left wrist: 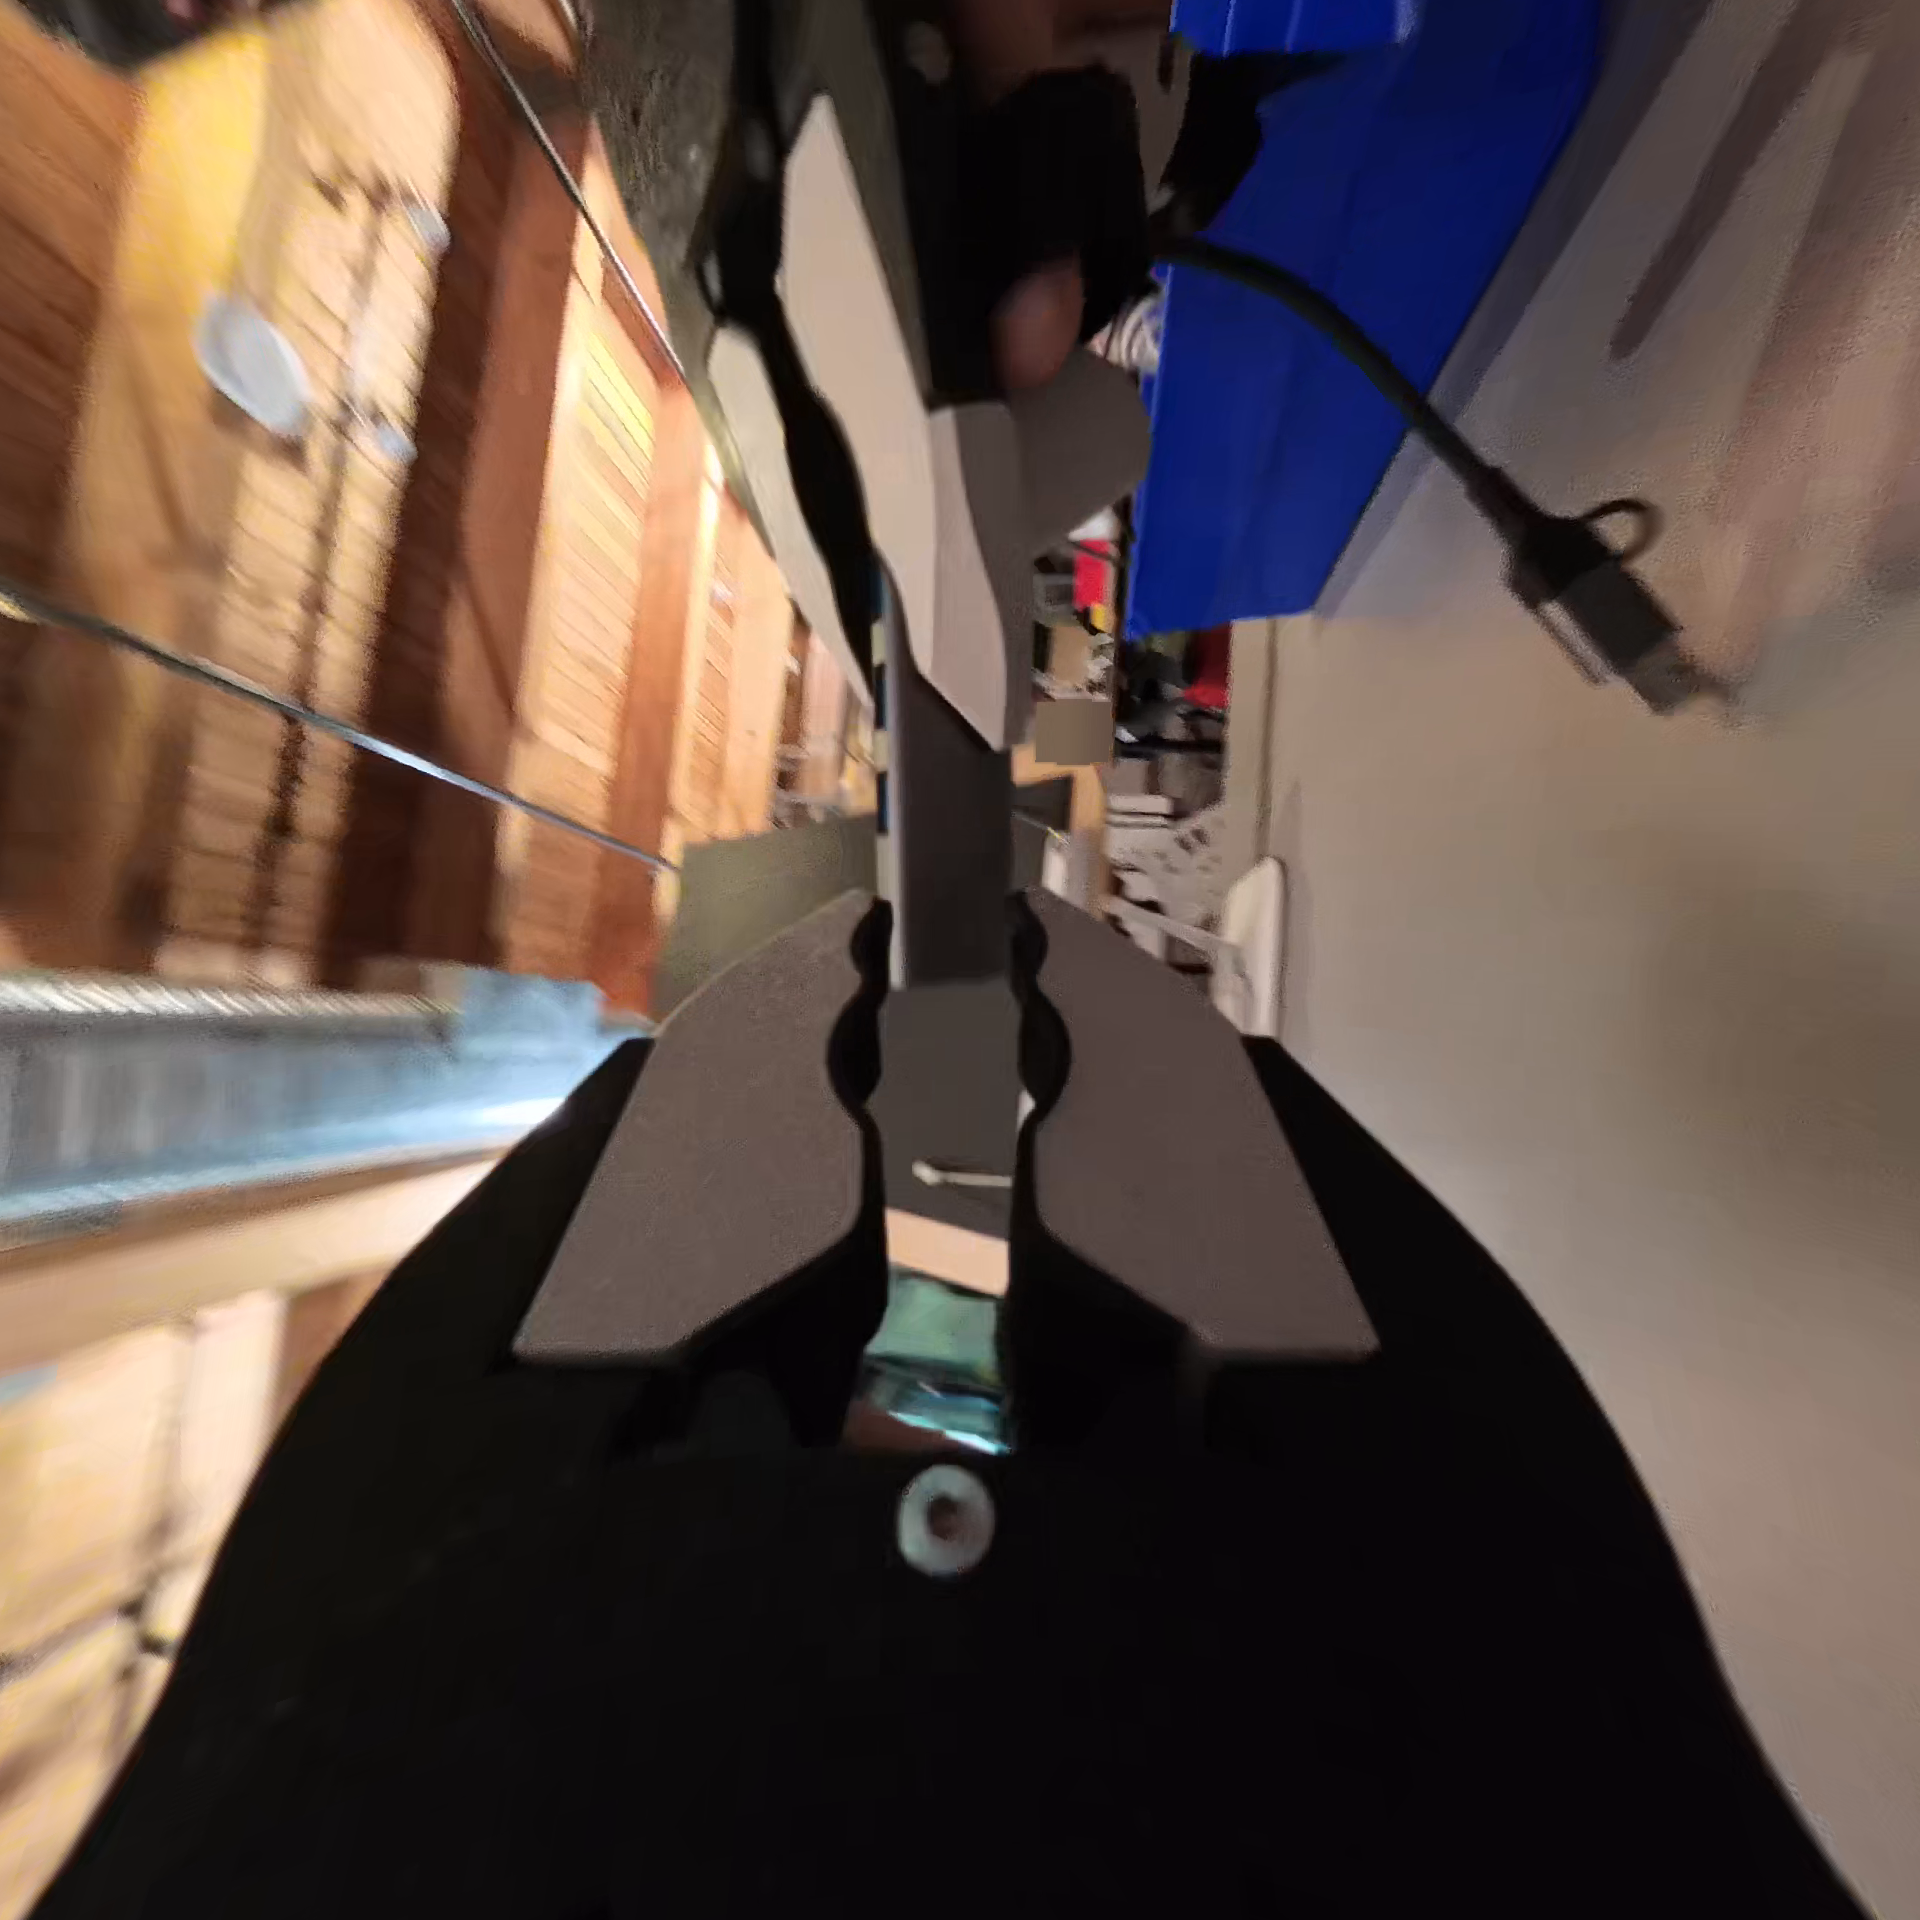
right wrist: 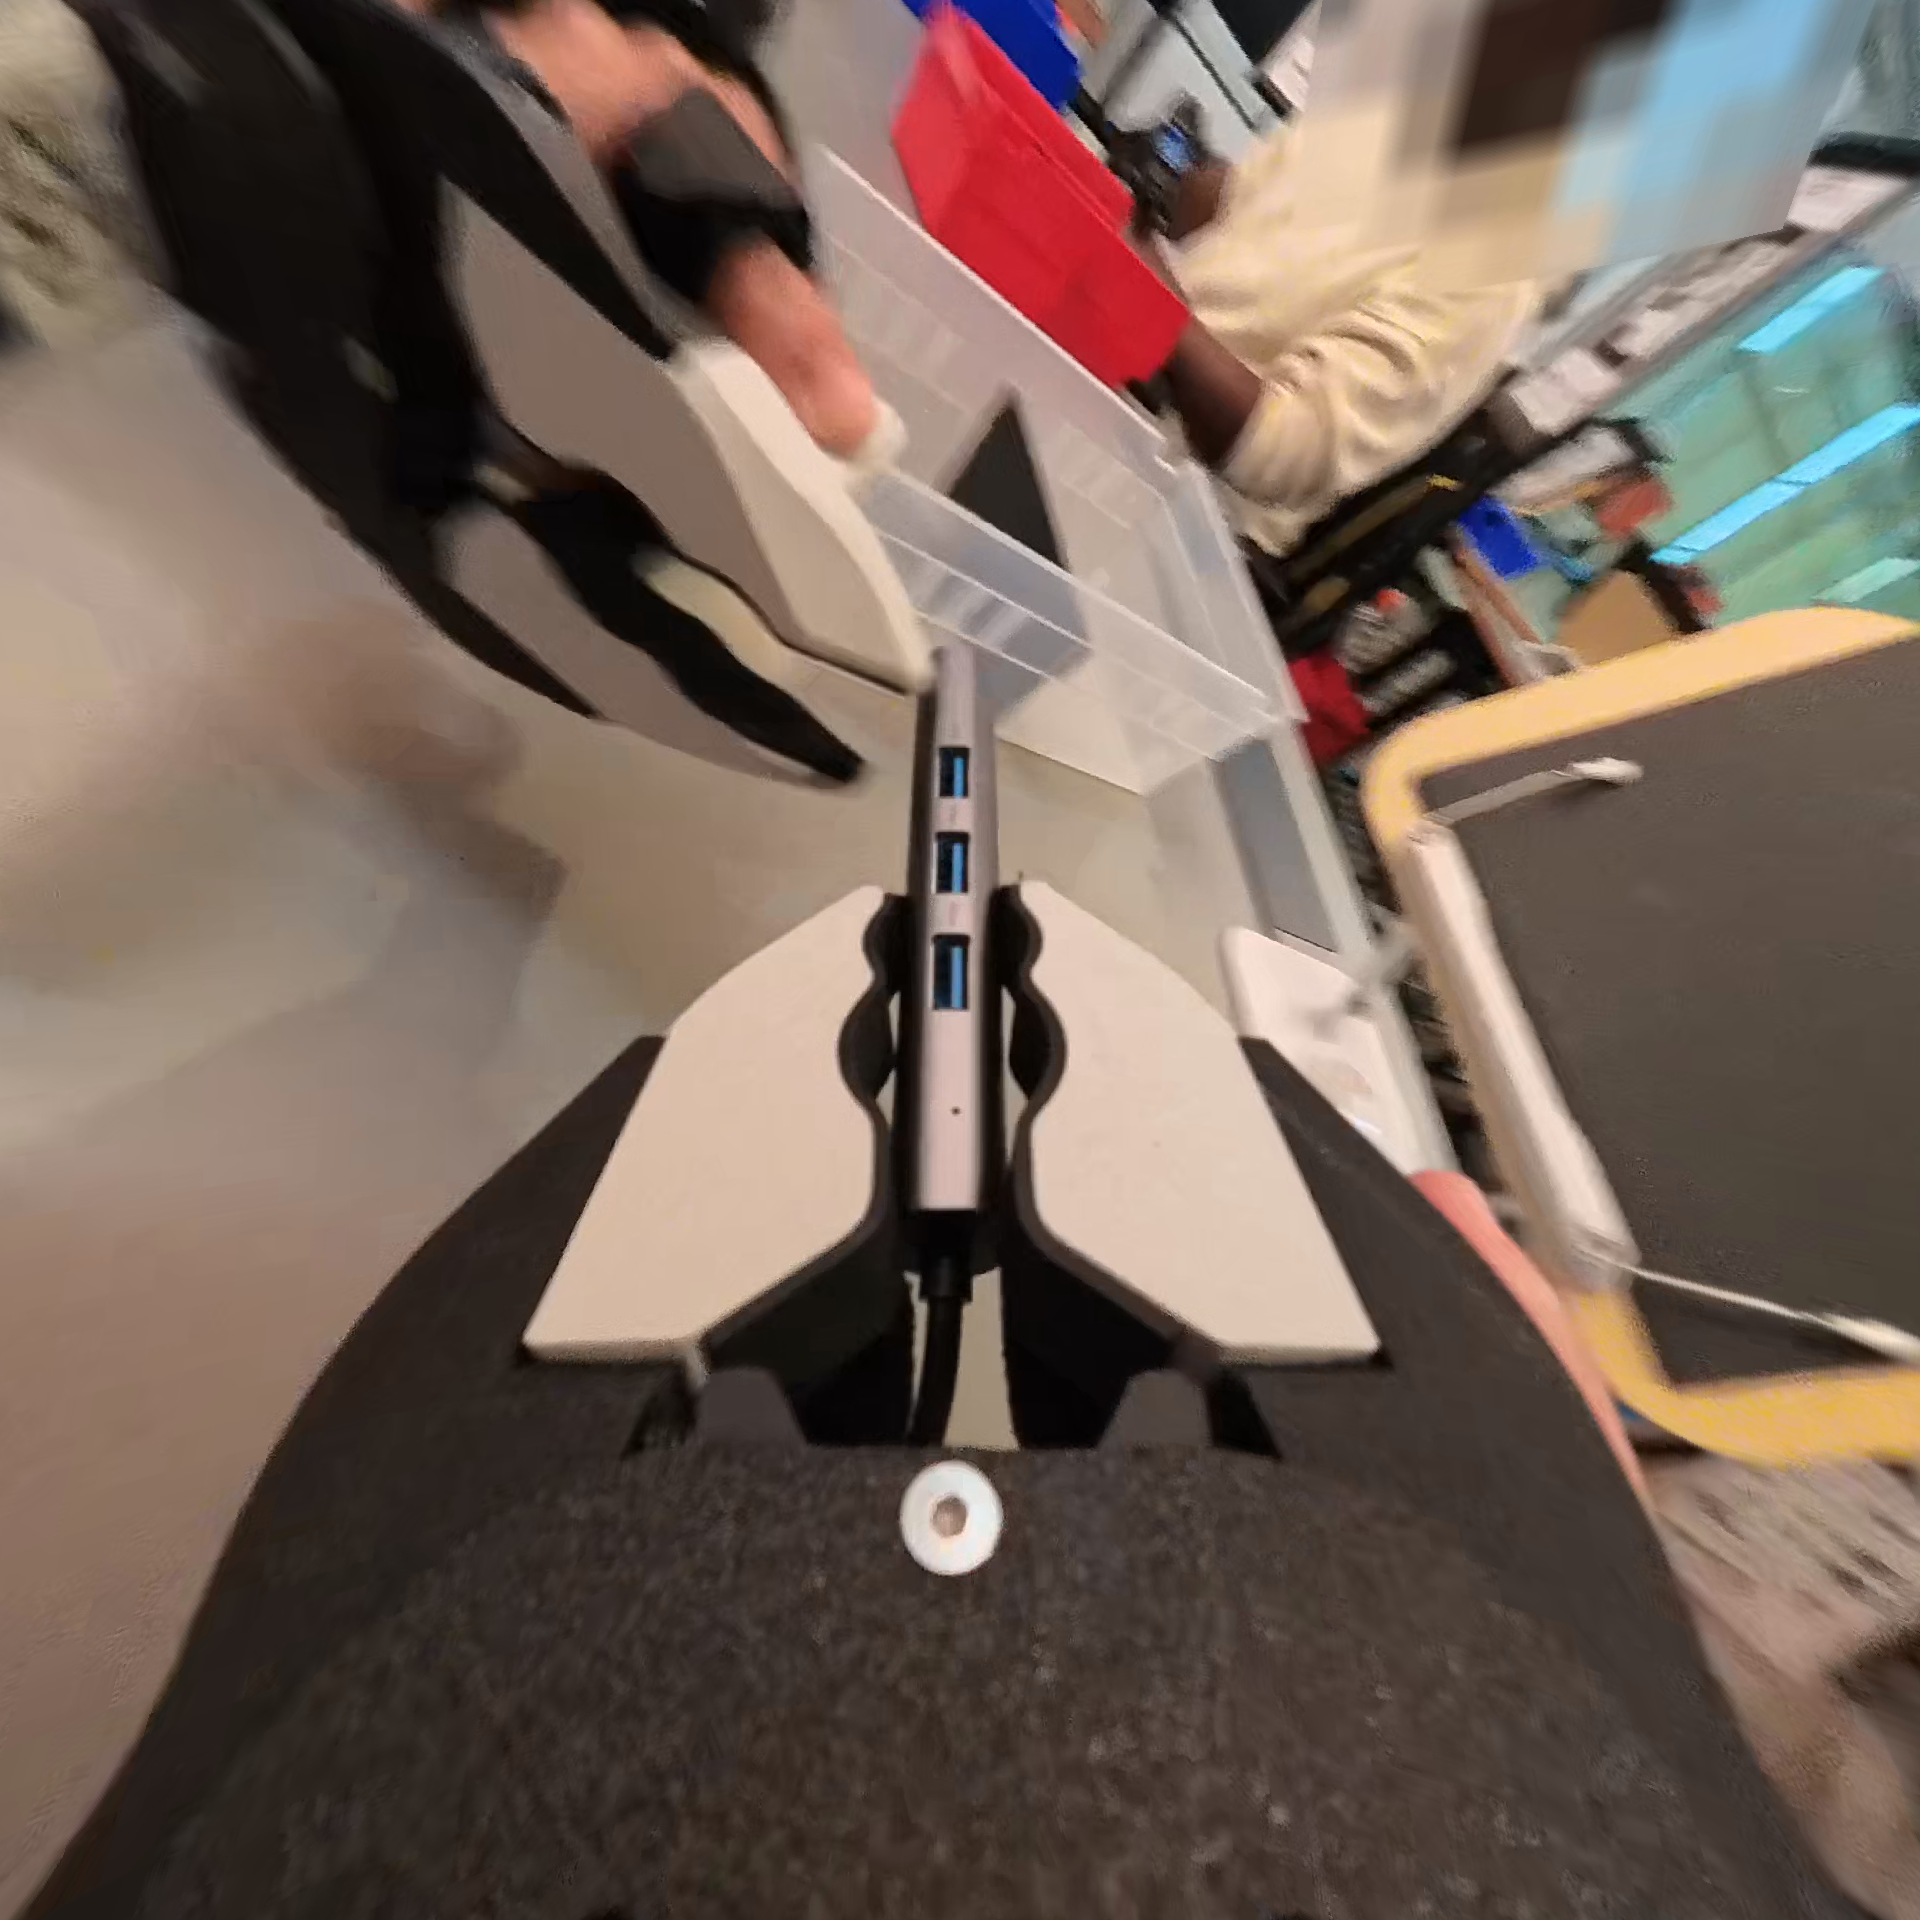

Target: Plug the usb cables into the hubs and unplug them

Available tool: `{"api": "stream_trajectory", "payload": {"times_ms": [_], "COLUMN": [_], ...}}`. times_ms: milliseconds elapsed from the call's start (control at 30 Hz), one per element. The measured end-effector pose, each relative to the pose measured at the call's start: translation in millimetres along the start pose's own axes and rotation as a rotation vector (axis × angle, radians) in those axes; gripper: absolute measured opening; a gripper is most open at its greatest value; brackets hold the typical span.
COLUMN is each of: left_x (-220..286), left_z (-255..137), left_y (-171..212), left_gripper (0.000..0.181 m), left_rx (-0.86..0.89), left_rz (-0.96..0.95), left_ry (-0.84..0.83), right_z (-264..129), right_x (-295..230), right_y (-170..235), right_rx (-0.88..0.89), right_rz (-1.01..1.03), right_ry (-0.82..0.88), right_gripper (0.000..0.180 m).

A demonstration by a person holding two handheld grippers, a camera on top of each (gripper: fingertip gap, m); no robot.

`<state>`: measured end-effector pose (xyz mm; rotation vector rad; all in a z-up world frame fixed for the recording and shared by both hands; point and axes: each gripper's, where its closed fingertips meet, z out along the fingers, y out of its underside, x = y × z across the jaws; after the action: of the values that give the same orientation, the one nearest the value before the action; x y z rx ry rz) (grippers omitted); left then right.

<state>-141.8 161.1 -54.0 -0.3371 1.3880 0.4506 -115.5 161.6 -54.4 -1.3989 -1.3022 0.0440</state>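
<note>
A slim grey USB hub (right wrist: 951,1091) with three blue ports is clamped between the fingers of my right gripper (right wrist: 945,894), and its black cable (right wrist: 935,1340) runs back under the gripper. My left gripper (left wrist: 951,925) has its jaws a narrow gap apart, with the hub's (left wrist: 956,831) far end at the tips. I cannot tell if it grips. In the right wrist view the left gripper (right wrist: 878,727) touches that end. The right gripper (left wrist: 935,707) faces me from above in the left wrist view. A black cable plug (left wrist: 1605,623) lies on the white table (left wrist: 1558,1039).
A blue bin (left wrist: 1351,364) stands on the table beside the plug. A clear plastic organiser box (right wrist: 1091,582) and a red bin (right wrist: 1029,239) sit beyond the hub. A black board with a yellow rim (right wrist: 1714,987) is at the right. A person's cream sleeve (right wrist: 1351,343) is behind.
</note>
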Motion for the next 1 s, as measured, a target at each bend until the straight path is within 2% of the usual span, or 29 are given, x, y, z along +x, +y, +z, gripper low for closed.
{"api": "stream_trajectory", "payload": {"times_ms": [100, 167, 233, 300, 433, 500, 600, 700, 800, 900, 1000], "left_x": [10.2, 28.3, 48.4, 59.0, 61.8, 61.3, 68.5, 78.0, 82.7, 66.4, 31.8], "left_z": [-15.9, -37.1, -62.9, -86.4, -121.9, -135.5, -148.7, -152.3, -155.1, -151.6, -144.6], "left_y": [20.9, 20.6, 7.0, -6.2, -8.3, -8.1, 6.8, 33.0, 54.8, 69.8, 97.4], "left_gripper": [0.023, 0.023, 0.026, 0.03, 0.044, 0.044, 0.049, 0.055, 0.052, 0.043, 0.037], "left_rx": [-0.151, -0.263, -0.351, -0.404, -0.517, -0.512, -0.575, -0.664, -0.742, -0.675, -0.576], "left_rz": [-0.311, -0.675, -1.084, -1.397, -1.699, -1.822, -1.851, -1.829, -1.845, -1.839, -1.722], "left_ry": [0.121, 0.273, 0.43, 0.498, 0.474, 0.461, 0.472, 0.449, 0.399, 0.357, 0.45], "right_z": [12.6, 25.7, 44.8, 64.6, 94.8, 98.4, 95.0, 96.5, 97.4, 96.8, 98.5], "right_x": [45.6, 73.3, 86.7, 92.4, 69.5, 56.3, 50.7, 49.6, 52.7, 53.1, 50.5], "right_y": [19.0, 34.3, 49.5, 70.4, 105.4, 117.0, 107.5, 104.3, 108.2, 109.3, 109.9], "right_rx": [-0.089, -0.181, -0.243, -0.294, -0.26, -0.251, -0.211, -0.168, -0.175, -0.176, -0.182], "right_rz": [-0.096, -0.211, -0.272, -0.293, -0.26, -0.287, -0.355, -0.296, -0.269, -0.264, -0.276], "right_ry": [0.179, 0.301, 0.338, 0.364, 0.351, 0.363, 0.371, 0.351, 0.347, 0.347, 0.336], "right_gripper": [0.017, 0.017, 0.017, 0.017, 0.017, 0.017, 0.017, 0.017, 0.017, 0.017, 0.017]}}
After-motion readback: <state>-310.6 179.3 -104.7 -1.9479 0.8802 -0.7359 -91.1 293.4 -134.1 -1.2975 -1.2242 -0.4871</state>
